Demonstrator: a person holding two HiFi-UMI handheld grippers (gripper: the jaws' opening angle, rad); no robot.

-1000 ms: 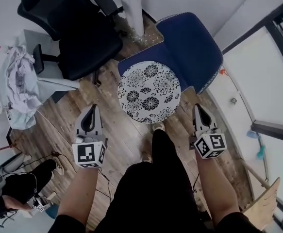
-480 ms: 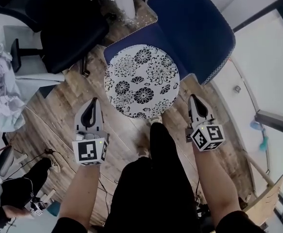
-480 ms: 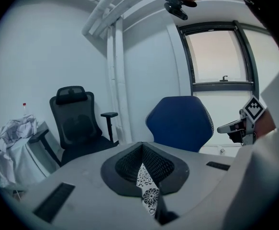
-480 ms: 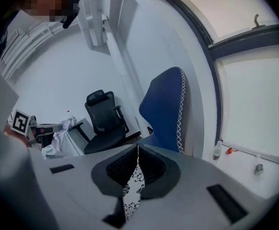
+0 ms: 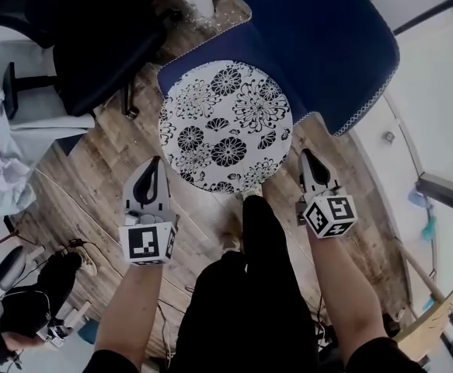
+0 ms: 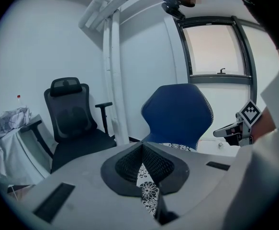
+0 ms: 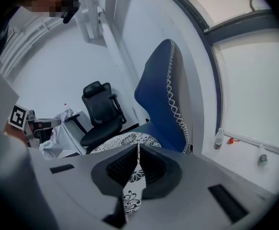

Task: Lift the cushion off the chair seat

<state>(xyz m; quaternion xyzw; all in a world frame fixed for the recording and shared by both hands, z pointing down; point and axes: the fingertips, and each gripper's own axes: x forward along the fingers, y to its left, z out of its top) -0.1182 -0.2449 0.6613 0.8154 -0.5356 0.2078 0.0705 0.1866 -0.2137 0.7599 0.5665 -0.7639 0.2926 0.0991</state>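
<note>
Left hand-held gripper (image 5: 155,162) and right hand-held gripper (image 5: 304,154), jaws together, empty, angle downward flanking the cushion (image 5: 226,127).

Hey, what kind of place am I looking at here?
Probably an office or workroom: a black office chair stands by the wall, a blue chair bears a floral cushion, and there is a wood-plank floor and a large window.

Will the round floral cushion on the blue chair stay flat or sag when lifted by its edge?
The cushion looks thin and lies flat on the chair seat, so it is probably light. Broad and fabric-covered, it would likely sag if pinched at one edge. Its patterned cloth looks matte, so probably not slippery.
</note>
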